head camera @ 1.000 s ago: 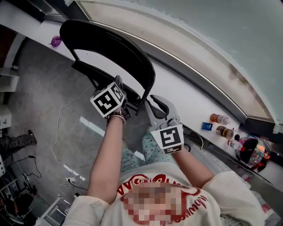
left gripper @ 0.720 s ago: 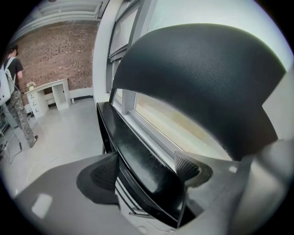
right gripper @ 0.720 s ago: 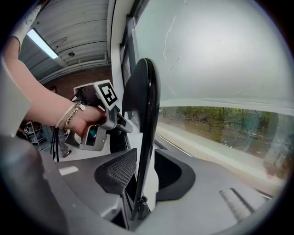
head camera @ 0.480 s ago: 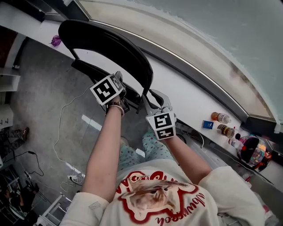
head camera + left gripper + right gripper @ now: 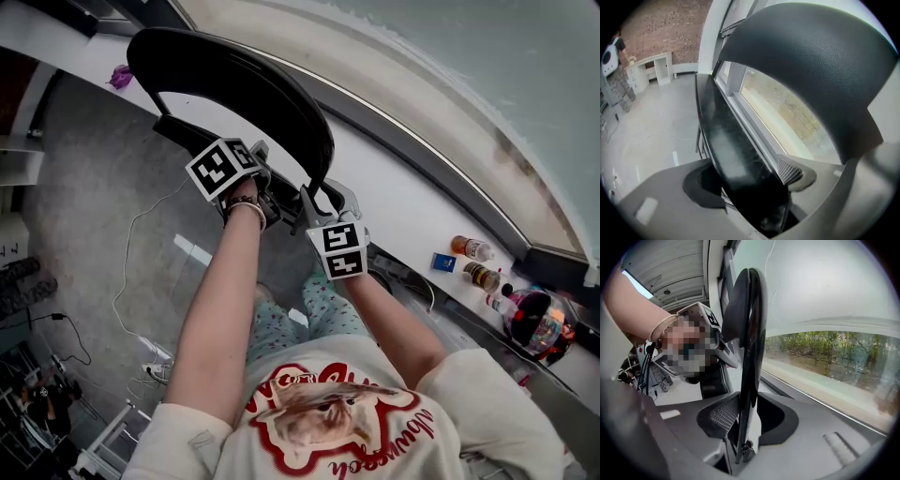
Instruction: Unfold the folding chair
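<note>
Left tool (image 5: 750, 178) clenched on the black seat (image 5: 724, 136) edge of the folding chair (image 5: 248, 84). The chair stands on the floor (image 5: 103, 216) against the window ledge (image 5: 403, 202). Right tool (image 5: 747, 416) straddles the backrest (image 5: 749, 319) edge. Its jaws have just been closing, with a gap at one pad, so it is not gripping.

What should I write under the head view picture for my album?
Looking down at a black chair beside a big window.

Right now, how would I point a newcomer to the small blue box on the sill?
Follow the long white windowsill under the big window rightward in the head view, past the black folding chair, to a cluster of small bottles. The small blue box lies at the cluster's left edge. It is flat, square and blue; its neighbours are rounded bottles.
</note>
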`<control>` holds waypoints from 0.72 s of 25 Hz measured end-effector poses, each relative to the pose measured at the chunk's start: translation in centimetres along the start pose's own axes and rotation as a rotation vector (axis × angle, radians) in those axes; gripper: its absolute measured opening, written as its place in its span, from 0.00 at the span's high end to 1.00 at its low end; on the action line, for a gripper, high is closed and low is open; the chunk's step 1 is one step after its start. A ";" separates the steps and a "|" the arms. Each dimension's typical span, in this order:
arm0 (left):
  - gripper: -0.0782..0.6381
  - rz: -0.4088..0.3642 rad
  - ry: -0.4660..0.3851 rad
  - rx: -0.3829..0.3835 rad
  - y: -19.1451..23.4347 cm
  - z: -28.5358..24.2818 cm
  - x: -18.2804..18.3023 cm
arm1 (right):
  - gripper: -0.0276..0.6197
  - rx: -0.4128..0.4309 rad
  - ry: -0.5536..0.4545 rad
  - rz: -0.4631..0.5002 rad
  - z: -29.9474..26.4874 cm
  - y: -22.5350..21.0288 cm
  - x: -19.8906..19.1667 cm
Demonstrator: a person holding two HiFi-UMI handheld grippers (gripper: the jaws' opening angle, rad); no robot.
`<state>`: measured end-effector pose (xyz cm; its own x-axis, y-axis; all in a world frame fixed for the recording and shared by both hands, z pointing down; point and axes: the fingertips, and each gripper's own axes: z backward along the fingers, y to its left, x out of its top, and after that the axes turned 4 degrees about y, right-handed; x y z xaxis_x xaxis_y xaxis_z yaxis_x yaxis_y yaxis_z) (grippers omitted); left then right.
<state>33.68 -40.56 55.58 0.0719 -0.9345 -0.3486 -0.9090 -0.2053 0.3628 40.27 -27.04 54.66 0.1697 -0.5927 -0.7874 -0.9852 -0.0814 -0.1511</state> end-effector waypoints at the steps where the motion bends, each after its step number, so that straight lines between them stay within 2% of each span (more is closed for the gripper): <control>1: 0.40 0.031 -0.011 -0.026 0.0 -0.2 0.1 | 0.77 0.000 -0.001 -0.004 0.0 0.0 0.0; 3: 0.50 0.082 -0.042 -0.072 -0.2 -0.3 0.4 | 0.77 0.005 0.000 -0.010 -0.1 -0.1 0.0; 4: 0.51 0.094 -0.058 -0.084 -0.3 -0.3 0.5 | 0.75 0.008 0.001 -0.011 -0.1 -0.1 0.0; 18: 0.54 0.153 -0.127 -0.142 2.2 1.8 -0.8 | 0.76 0.030 -0.012 -0.033 0.0 0.1 -0.6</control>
<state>30.91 -39.73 55.08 -0.1222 -0.9157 -0.3828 -0.8380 -0.1115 0.5342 40.03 -26.69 55.10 0.2027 -0.5799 -0.7890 -0.9778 -0.0770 -0.1947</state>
